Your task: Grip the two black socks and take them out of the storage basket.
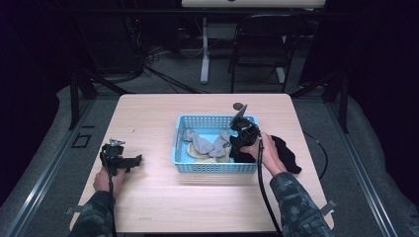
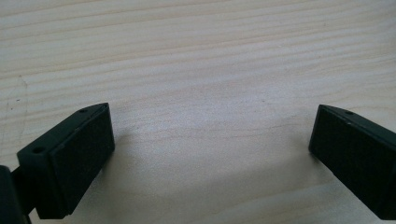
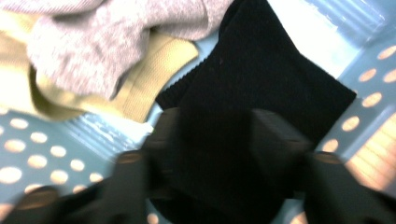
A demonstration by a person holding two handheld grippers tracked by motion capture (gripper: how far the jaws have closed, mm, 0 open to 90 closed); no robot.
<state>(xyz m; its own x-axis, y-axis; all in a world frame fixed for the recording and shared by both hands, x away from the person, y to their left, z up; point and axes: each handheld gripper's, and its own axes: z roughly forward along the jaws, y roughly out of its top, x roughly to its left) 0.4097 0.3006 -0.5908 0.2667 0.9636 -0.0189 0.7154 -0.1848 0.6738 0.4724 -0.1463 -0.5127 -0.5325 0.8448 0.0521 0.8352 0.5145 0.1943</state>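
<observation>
Black sock (image 3: 261,88) lies in the blue basket's (image 1: 185,165) right end beside the grey sock (image 3: 121,42) and yellow sock (image 3: 154,65), between the right gripper's (image 3: 212,135) parted jaws, though blur hides whether they pinch it. If they are loose, it may slump over the rim. The left gripper (image 2: 210,140) rests wide apart and empty on the table (image 2: 196,56).

We see a pale wood-grain bench (image 1: 148,197) carrying a light blue basket (image 1: 212,167) with a dotted pattern of round holes in its walls. Under the right hand-held gripper (image 3: 212,135), itself black, lies a black sock (image 3: 261,79); just beyond it sit a mottled grey sock (image 3: 107,42) and a pale yellow ribbed sock (image 3: 154,70). The left hand-held gripper (image 2: 210,154) is black too. Both of the person's sleeves (image 1: 296,207) show dark camouflage.
</observation>
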